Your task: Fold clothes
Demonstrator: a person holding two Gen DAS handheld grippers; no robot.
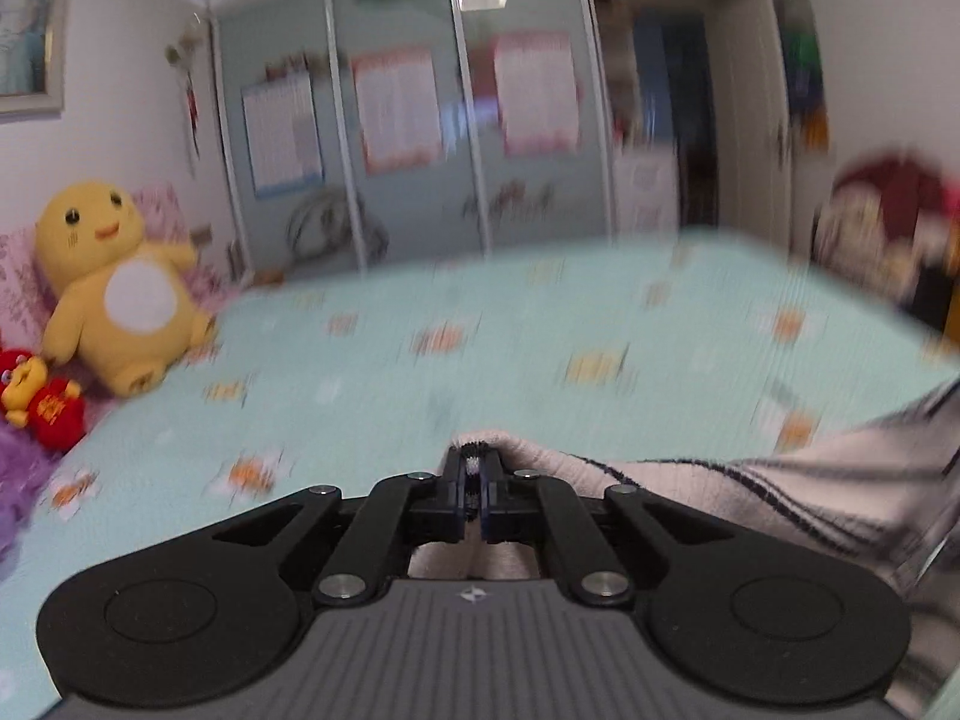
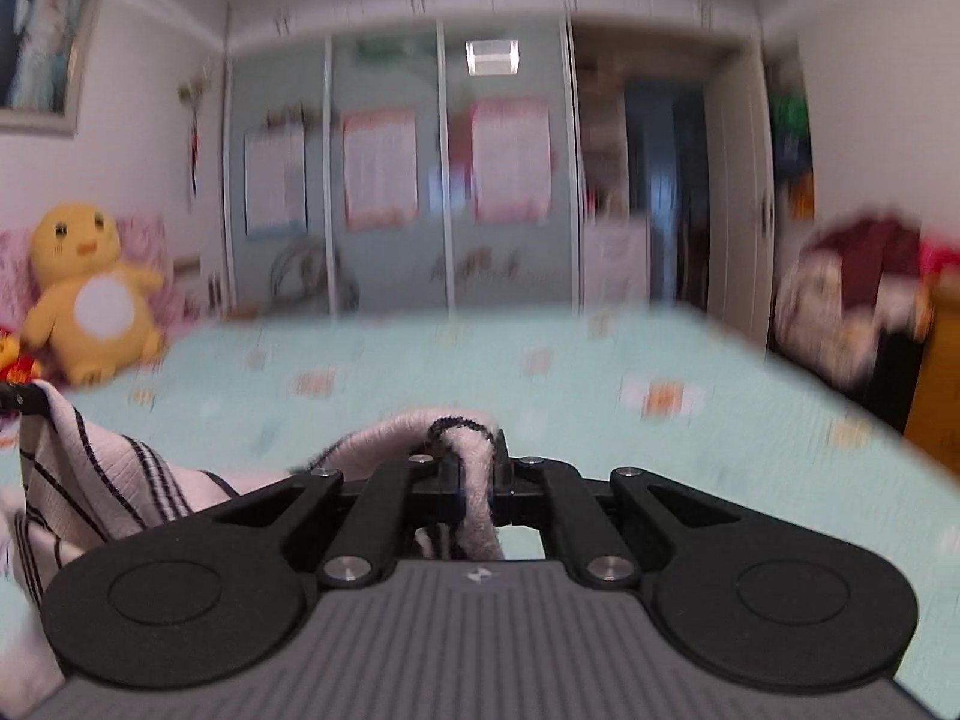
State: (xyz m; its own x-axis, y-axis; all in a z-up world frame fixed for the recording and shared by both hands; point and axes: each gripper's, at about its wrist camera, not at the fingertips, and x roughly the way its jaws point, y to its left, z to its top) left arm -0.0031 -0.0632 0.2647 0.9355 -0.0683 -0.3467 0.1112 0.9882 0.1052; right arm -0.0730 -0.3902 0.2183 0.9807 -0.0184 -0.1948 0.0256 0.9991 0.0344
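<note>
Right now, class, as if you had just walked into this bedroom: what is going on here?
A person is folding laundry on a bed with a handheld gripper in each hand. The left gripper and the right gripper are both shut on the edge of a white sweater with dark stripes, which hangs between them above the pale green bedspread. A yellow plush toy sits at the far left of the bed. The fold itself is not yet made.

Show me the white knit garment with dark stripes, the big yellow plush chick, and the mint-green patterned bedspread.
white knit garment with dark stripes (image 1: 750,495), left wrist view, on its striped body.
big yellow plush chick (image 1: 120,282), left wrist view, on its belly.
mint-green patterned bedspread (image 2: 600,420), right wrist view, on bare fabric.
</note>
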